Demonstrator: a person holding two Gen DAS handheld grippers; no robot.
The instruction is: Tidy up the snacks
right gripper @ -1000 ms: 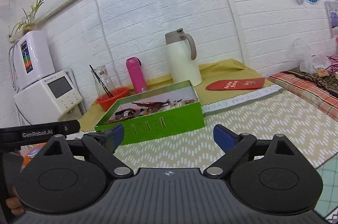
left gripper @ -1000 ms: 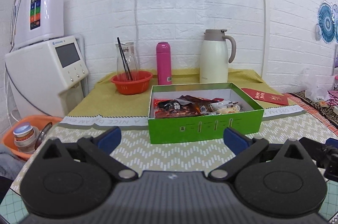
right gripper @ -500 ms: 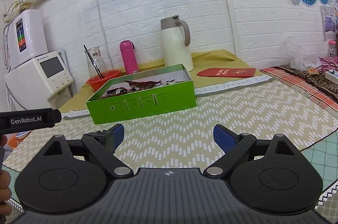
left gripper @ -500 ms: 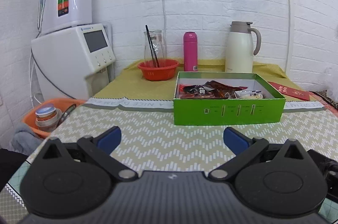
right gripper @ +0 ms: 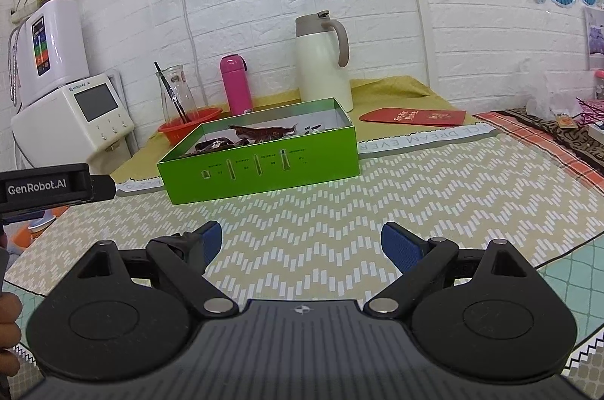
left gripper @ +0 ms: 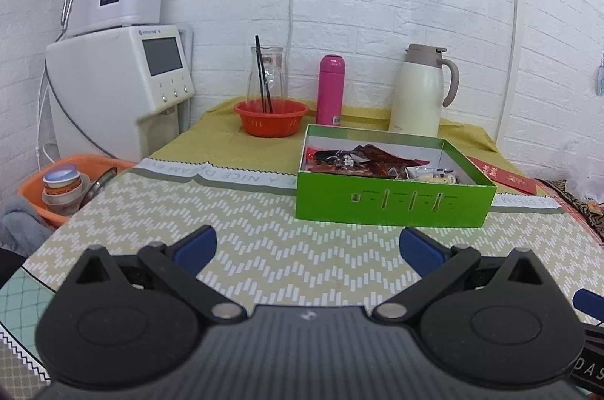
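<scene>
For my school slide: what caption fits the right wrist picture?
Open right gripper facing an open green cardboard box of snack packets.

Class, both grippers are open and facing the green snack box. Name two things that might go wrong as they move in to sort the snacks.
1. The snack packets lie overlapped in a heap inside the green box, so one grab may lift several or snag a neighbour.
2. The box looks like light card; a push from the left gripper or right gripper might slide it back toward the pink bottle and the white jug.
</scene>
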